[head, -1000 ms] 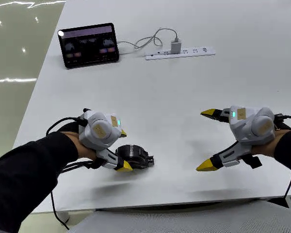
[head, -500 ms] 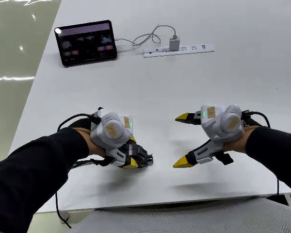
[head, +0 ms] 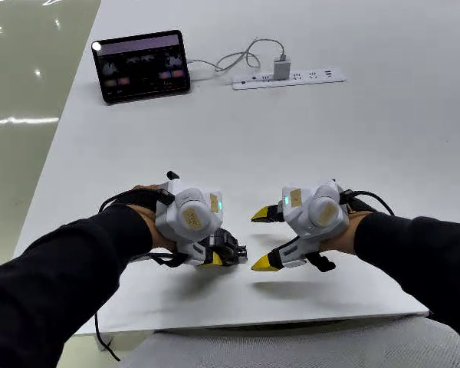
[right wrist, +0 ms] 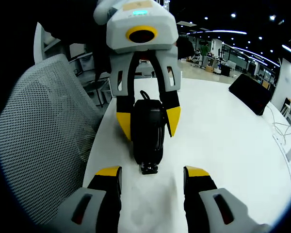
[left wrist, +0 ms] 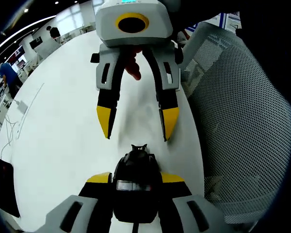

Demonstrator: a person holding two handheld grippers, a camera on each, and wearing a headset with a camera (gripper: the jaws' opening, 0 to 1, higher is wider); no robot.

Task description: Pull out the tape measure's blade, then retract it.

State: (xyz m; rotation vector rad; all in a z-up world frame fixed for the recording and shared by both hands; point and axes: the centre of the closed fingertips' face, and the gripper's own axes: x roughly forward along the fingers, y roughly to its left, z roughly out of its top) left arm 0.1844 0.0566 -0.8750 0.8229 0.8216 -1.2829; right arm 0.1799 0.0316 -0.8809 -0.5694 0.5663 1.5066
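Head view: left claw (head: 215,257) clamped on the black tape measure (head: 227,248), low over the white table (head: 291,138); right claw (head: 261,240) spread wide, just beside it, tips toward it. Left gripper view: case gripped between own yellow tips, facing the parted right claw ahead. Right gripper view: case just ahead of own parted tips, not between them.

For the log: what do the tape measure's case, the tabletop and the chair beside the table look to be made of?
Tape measure: black case, probably moulded plastic, perhaps rubber-coated, judging by its dull sheen and soft highlights.
Tabletop: white and smooth, likely matt laminate or painted board, as it gives only faint reflections.
Chair: grey woven mesh, with its fine holes plainly visible.
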